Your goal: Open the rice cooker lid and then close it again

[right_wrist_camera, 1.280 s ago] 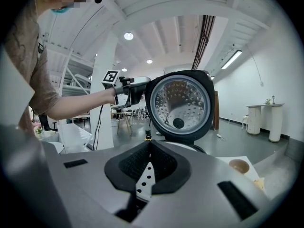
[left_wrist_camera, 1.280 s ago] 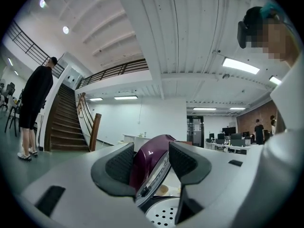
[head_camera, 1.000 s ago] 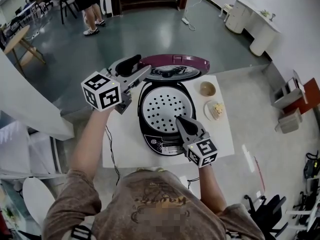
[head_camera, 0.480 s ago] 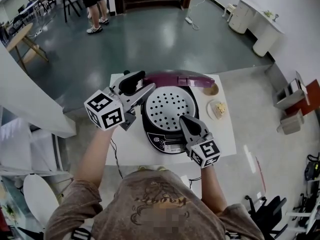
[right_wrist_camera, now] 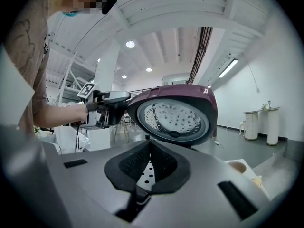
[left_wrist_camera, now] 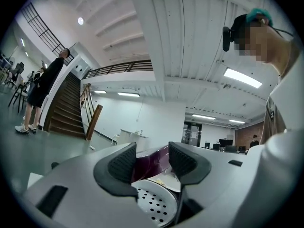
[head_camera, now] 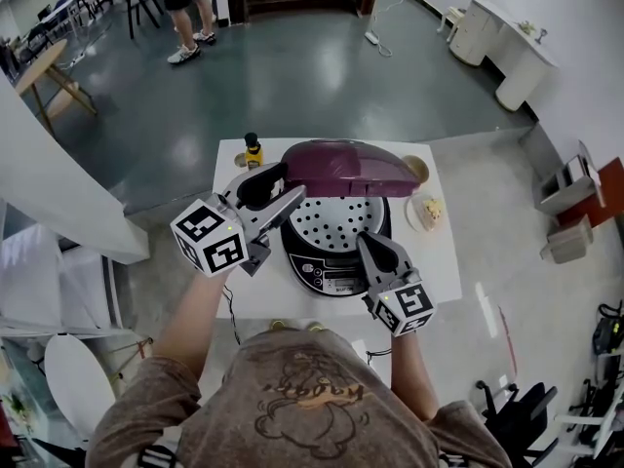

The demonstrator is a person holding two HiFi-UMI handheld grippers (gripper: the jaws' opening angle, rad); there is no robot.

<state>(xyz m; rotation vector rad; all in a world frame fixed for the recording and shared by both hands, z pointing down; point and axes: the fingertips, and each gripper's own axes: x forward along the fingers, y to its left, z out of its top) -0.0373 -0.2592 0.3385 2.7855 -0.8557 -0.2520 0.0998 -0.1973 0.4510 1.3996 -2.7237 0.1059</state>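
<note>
The rice cooker (head_camera: 331,261) stands on a white table (head_camera: 441,266). Its maroon lid (head_camera: 343,167) hangs half lowered over the perforated white inner tray (head_camera: 330,224). My left gripper (head_camera: 283,186) is open at the lid's left edge. In the left gripper view the lid (left_wrist_camera: 159,158) shows in the gap of that gripper (left_wrist_camera: 152,161), above the tray (left_wrist_camera: 152,204). Whether it touches the lid I cannot tell. My right gripper (head_camera: 370,243) is shut and empty above the cooker's front panel (head_camera: 335,281). The right gripper view shows that gripper (right_wrist_camera: 149,144) below the lid's underside (right_wrist_camera: 173,118).
Behind the cooker a small yellow bottle (head_camera: 253,149) stands at the table's far left and a brown bowl (head_camera: 418,170) at the far right. A plate with food (head_camera: 426,213) lies right of the cooker. A cable (head_camera: 230,312) hangs off the table's left front. A person (head_camera: 185,3) stands far off.
The lid has swung down from upright to half lowered. My left gripper has come down and toward me along with it. The right gripper stays by the front panel.
</note>
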